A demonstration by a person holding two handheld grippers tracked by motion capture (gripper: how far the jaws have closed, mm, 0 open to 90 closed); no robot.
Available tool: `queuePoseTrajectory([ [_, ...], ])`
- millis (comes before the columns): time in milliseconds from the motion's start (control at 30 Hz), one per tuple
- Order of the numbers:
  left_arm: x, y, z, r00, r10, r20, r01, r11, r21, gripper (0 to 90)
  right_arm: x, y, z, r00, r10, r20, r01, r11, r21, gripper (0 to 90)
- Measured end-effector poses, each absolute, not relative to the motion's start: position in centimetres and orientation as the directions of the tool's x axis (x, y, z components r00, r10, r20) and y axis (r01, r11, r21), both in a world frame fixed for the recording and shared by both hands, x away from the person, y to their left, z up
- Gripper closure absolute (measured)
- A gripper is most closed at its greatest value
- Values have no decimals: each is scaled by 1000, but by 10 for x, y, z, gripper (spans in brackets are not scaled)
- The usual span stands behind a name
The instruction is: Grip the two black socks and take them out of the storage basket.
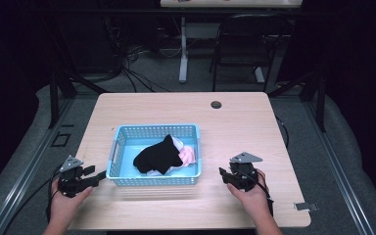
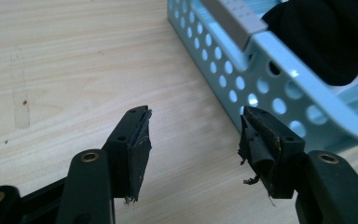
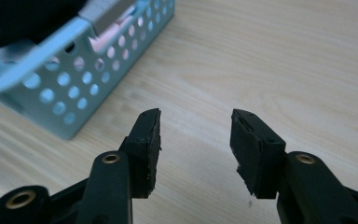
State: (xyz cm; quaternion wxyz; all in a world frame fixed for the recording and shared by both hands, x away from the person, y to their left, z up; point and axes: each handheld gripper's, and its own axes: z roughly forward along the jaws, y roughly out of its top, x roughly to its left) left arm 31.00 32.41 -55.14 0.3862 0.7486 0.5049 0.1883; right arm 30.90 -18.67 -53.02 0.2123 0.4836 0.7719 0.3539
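A light blue perforated basket (image 1: 122, 132) stands in the middle of the wooden table (image 1: 235, 127). Inside it lie a black garment (image 1: 157, 155) and a pink-and-white cloth (image 1: 187, 155) partly under it. My left gripper (image 1: 98, 176) rests at the basket's near left corner, open, nothing between its pads. In the left gripper view my left gripper (image 2: 195, 133) hovers just short of the basket's wall (image 2: 223, 70). My right gripper (image 1: 223, 175) sits to the right of the basket, also open and empty. Seen from the right gripper view, my right gripper (image 3: 196, 135) points at bare wood beside the basket (image 3: 74, 88).
A round cable hole (image 1: 216, 104) marks the table's far edge. A small tag (image 1: 306, 206) lies near the table's near right corner. Beyond the table stand a dark chair (image 1: 247, 44) and another table's leg (image 1: 183, 49), with cables on the floor.
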Motion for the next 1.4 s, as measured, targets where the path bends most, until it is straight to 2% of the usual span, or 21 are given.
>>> queuePoseTrajectory([
  [167, 308, 324, -551, 420, 903, -93, 607, -203, 769, 430, 308, -172, -506, -459, 886, 63, 618, 267, 740, 573],
  [367, 308, 328, -555, 403, 909, -109, 619, -183, 763, 434, 309, -152, -467, -515, 857, 28, 587, 328, 740, 578],
  [400, 308, 329, -555, 397, 912, -107, 619, -180, 765, 434, 313, -147, -450, -541, 840, 29, 570, 341, 748, 575],
  [567, 308, 328, -555, 394, 913, -103, 621, -182, 763, 434, 332, -140, -423, -571, 818, 65, 582, 348, 736, 574],
  [667, 308, 328, -555, 395, 913, -98, 620, -186, 762, 434, 342, -134, -416, -581, 813, 34, 575, 381, 724, 574],
  [800, 306, 330, -555, 388, 916, -100, 619, -178, 765, 434, 354, -123, -408, -589, 808, 12, 569, 404, 717, 575],
  [1033, 306, 329, -555, 394, 914, -101, 619, -182, 764, 434, 375, -103, -407, -607, 794, 34, 582, 415, 699, 582],
  [1200, 307, 329, -555, 402, 910, -100, 615, -187, 766, 434, 395, -87, -416, -627, 775, 80, 607, 422, 673, 593],
  [1400, 307, 330, -555, 400, 911, -102, 614, -183, 768, 433, 417, -65, -438, -648, 759, 70, 626, 478, 616, 588],
])
